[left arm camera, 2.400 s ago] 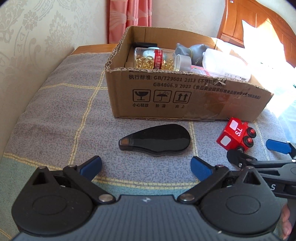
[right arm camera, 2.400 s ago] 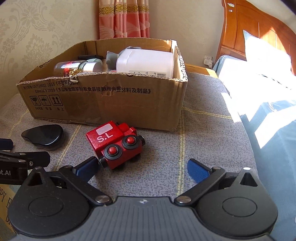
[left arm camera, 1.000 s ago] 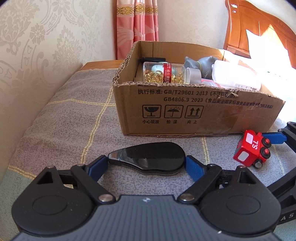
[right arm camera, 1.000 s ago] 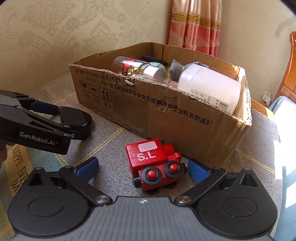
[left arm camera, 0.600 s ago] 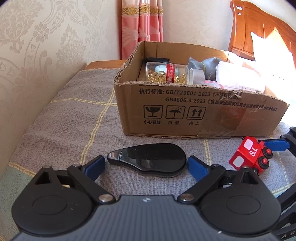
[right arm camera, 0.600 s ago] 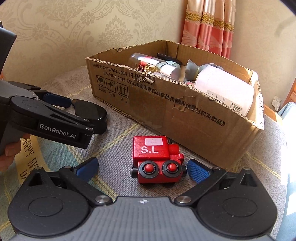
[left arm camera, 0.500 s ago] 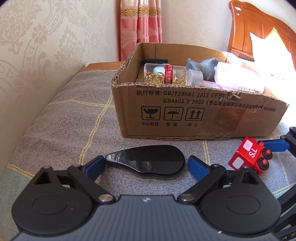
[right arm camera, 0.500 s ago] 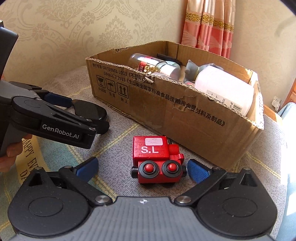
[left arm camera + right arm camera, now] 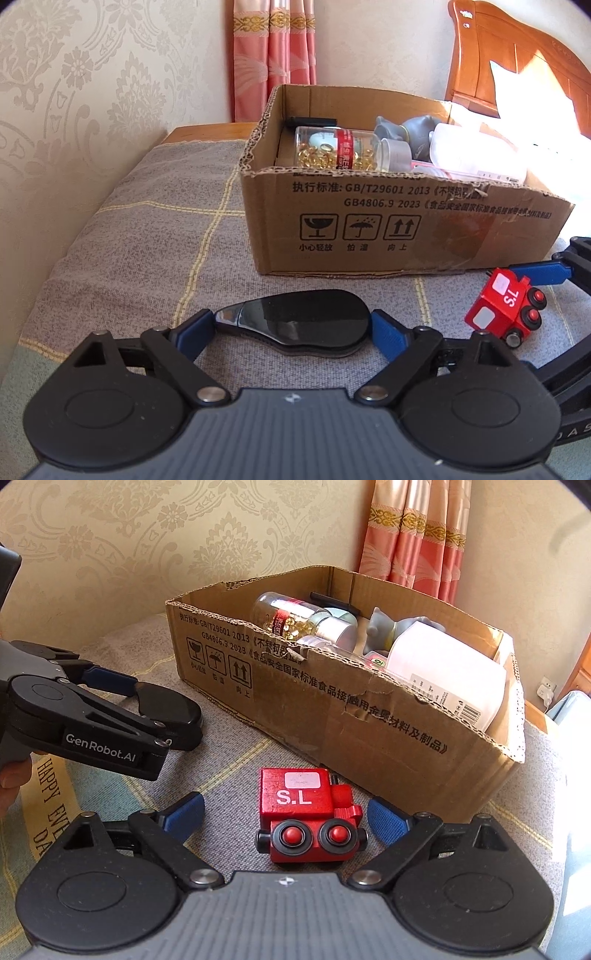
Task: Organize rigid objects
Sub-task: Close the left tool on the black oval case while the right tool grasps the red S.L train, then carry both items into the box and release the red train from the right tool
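left gripper (image 9: 293,326) clamped on the black case (image 9: 299,323) just in front of the cardboard box (image 9: 388,229), right gripper (image 9: 284,818) spread wide around the red toy train (image 9: 306,814) by the box's front wall

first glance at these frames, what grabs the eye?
The red toy train marked "S.L", lying on the grey checked cloth between the open fingers of the right gripper, just in front of the cardboard box. To its left, the left gripper brackets a glossy black teardrop-shaped object on the same cloth. Inside the box, a clear bottle of golden capsules and a large white container stand out.
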`<act>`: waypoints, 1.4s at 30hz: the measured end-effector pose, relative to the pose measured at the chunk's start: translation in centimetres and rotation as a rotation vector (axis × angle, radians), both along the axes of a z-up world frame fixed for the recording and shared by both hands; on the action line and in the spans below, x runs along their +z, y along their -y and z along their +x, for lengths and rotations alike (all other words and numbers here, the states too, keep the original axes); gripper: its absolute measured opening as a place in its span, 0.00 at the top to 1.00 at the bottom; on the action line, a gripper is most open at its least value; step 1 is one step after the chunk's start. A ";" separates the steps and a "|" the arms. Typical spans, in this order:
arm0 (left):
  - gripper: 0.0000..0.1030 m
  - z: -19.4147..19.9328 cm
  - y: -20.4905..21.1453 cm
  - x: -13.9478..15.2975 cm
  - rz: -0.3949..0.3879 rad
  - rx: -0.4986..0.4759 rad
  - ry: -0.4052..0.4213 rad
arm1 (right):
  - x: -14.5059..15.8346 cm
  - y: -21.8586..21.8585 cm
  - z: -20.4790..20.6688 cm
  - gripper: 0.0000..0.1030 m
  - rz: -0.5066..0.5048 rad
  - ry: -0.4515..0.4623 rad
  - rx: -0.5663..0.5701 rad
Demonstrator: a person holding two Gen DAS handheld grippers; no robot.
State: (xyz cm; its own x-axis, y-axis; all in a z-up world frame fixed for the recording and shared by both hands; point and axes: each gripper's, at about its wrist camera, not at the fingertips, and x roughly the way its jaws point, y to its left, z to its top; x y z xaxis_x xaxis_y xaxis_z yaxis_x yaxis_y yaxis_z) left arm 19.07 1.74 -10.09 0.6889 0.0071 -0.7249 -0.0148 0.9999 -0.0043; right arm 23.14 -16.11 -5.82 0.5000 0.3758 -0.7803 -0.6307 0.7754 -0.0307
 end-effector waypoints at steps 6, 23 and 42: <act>0.13 -0.2 0.0 0.0 -0.002 0.009 0.004 | 0.4 -0.3 0.6 0.23 -0.002 -0.017 -0.008; 0.13 -0.8 -0.4 1.1 0.011 -0.096 -0.027 | 2.3 -1.0 -0.1 0.46 -0.056 -0.003 -0.046; 0.13 -2.4 0.4 7.2 0.001 -0.203 0.063 | 10.2 0.1 0.6 0.46 -0.024 0.156 -0.062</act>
State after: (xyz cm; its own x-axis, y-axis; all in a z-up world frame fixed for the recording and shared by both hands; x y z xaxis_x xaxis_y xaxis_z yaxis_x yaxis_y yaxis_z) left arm 16.69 1.37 -2.85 0.7200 -0.1355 -0.6807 0.1872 0.9823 0.0025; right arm 23.78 -16.25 4.39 0.6374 0.3232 -0.6995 -0.5681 0.8104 -0.1432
